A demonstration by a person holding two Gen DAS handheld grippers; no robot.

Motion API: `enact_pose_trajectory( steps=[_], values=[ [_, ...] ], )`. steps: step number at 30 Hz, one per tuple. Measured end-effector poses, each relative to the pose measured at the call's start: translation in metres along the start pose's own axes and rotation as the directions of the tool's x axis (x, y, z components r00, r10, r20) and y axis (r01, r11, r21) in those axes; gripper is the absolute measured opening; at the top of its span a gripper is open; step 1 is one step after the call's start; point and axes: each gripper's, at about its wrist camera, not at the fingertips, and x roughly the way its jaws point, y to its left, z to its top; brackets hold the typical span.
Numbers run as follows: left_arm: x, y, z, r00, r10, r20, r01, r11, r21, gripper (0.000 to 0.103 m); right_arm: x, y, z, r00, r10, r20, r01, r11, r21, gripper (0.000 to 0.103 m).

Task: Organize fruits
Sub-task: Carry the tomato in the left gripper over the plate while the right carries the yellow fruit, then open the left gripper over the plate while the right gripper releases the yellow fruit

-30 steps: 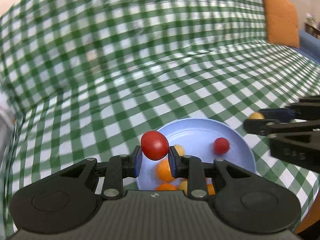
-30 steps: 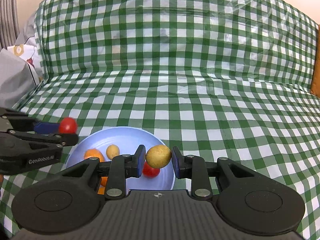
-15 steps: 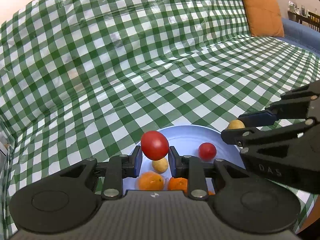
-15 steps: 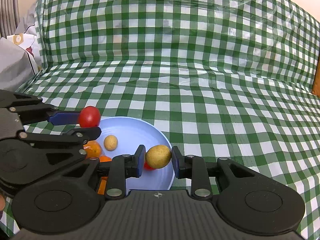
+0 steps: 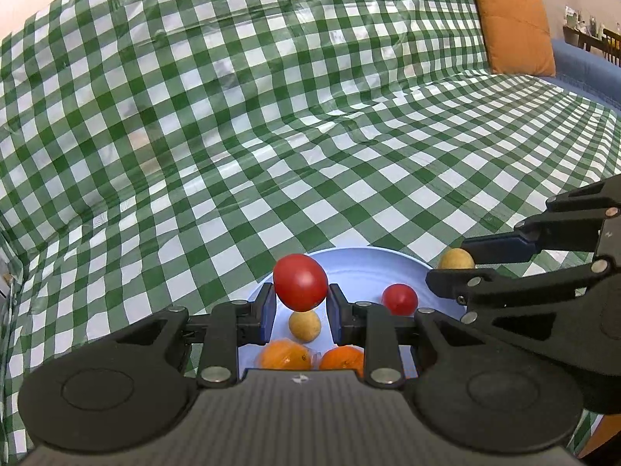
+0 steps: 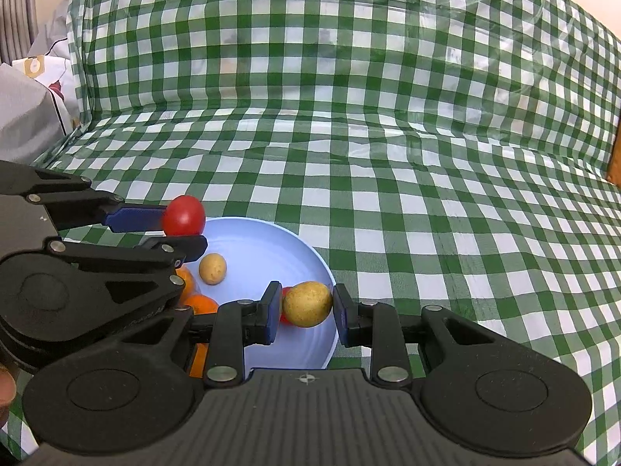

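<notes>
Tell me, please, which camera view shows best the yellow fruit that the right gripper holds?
The right wrist view: the held yellow fruit sits whole and close between the right gripper's pads, above the blue plate. The left wrist view shows the same fruit small, partly hidden behind the gripper's fingers.

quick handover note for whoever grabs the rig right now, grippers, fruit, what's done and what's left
Left gripper: shut on the red tomato, held above the blue plate.
Right gripper: shut on the yellow fruit, held over the plate's right side.
In the plate: a second small tomato, another yellow fruit, and oranges at the near edge.
Done: those fruits are on the plate.
Left: probably set down both held fruits; no loose fruit visible on the checked cloth.
</notes>
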Motion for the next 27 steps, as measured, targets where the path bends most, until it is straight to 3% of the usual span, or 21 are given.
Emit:
enact_pose_trajectory(
  steps=[15,20,23,27],
  values=[
    [-0.005,0.002,0.002,1.000,-0.005,0.028,0.006,1.000,-0.025,0.035,0.001,0.000,0.000,1.000,-0.009,-0.008,0.009,1.000,0.002,0.031],
    [-0.016,0.009,0.001,0.998,0.015,0.066,-0.013,0.999,-0.042,0.036,-0.005,0.000,0.003,1.000,-0.014,0.008,0.014,0.999,0.042,0.042],
    [-0.027,0.021,-0.003,0.996,0.047,0.070,-0.042,0.997,-0.071,0.038,-0.012,-0.001,0.002,0.999,-0.027,0.026,0.026,0.998,0.058,0.054],
    [-0.048,0.039,-0.009,0.994,0.080,0.071,-0.072,0.991,-0.113,0.056,-0.029,-0.005,-0.001,0.997,-0.046,0.060,0.040,0.994,0.098,0.071]
  ],
)
